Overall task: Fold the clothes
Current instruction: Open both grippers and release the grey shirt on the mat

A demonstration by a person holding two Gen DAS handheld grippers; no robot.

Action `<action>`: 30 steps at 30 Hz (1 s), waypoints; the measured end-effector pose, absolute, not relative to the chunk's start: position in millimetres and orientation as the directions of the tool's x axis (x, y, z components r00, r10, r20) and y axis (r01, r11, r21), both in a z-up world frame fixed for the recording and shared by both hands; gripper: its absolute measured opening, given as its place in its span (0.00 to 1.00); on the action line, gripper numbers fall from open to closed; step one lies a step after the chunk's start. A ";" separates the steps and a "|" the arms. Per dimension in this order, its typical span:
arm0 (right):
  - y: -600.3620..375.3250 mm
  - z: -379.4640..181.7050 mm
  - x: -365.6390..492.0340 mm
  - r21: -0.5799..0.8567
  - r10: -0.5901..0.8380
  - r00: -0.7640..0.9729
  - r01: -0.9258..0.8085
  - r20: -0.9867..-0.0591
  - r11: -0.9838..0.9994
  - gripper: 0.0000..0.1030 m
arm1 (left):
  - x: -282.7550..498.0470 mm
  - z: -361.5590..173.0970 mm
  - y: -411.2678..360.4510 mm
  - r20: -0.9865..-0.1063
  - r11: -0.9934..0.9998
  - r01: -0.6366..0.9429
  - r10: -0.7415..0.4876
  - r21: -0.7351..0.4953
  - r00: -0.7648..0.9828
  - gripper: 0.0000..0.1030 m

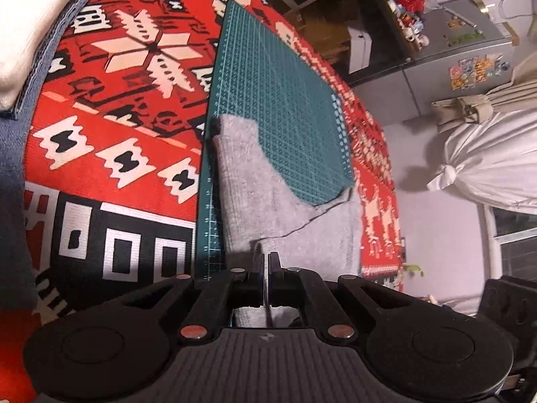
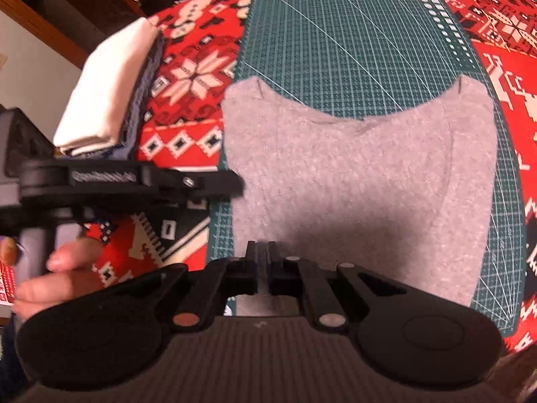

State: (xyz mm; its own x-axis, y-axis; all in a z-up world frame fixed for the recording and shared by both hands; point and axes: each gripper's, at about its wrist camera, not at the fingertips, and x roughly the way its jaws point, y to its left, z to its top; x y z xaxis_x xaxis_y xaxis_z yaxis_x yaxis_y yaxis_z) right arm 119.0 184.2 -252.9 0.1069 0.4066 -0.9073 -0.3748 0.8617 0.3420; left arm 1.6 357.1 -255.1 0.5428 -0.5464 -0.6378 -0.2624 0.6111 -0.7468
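Right wrist view: both hand-held grippers pinched together over grey garment on green mat.

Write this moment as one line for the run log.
stage: grey garment flat on green mat | left gripper: shut | right gripper: shut | stack: folded clothes, left of mat

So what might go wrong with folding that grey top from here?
1. The grey top already overhangs the green mat on its left side, so dragging it may slide it further onto the patterned cloth.
2. The left claw looks nearly shut at the fabric's edge; a thin pinch might slip.
3. The folded stack sits close by, and a wide swing might knock it.
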 end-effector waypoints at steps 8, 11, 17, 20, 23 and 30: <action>193.2 -260.7 107.9 0.338 0.398 0.078 -0.398 -0.914 0.853 0.05 | 0.4 -252.5 359.1 -0.623 0.596 -0.259 -0.553 -0.760 0.553 0.01; 189.8 -247.5 116.4 0.345 0.417 0.118 -0.388 -0.901 0.854 0.05 | -0.2 -250.9 360.0 -0.611 0.588 -0.252 -0.559 -0.769 0.560 0.01; 185.9 -240.2 144.3 0.340 0.418 0.184 -0.344 -0.889 0.875 0.05 | 6.8 -252.7 354.5 -0.610 0.586 -0.250 -0.567 -0.771 0.553 0.01; 186.8 -244.9 157.6 0.346 0.419 0.197 -0.320 -0.886 0.882 0.05 | 11.6 -254.3 350.3 -0.619 0.595 -0.249 -0.568 -0.764 0.542 0.01; 189.5 -250.3 168.7 0.347 0.416 0.206 -0.302 -0.886 0.888 0.05 | 15.7 -257.2 348.6 -0.639 0.609 -0.263 -0.556 -0.749 0.531 0.01; 195.1 -266.7 169.5 0.325 0.396 0.197 -0.313 -0.897 0.893 0.05 | 19.7 -267.9 349.4 -0.662 0.609 -0.297 -0.551 -0.735 0.509 0.01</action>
State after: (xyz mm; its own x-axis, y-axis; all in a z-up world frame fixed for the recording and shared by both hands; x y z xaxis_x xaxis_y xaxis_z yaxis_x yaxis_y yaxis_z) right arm 169.5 195.1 -266.7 0.1975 0.3959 -0.8968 -0.3125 0.8925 0.3252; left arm 19.7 349.4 -267.9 0.5086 -0.5507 -0.6619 -0.2968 0.6095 -0.7351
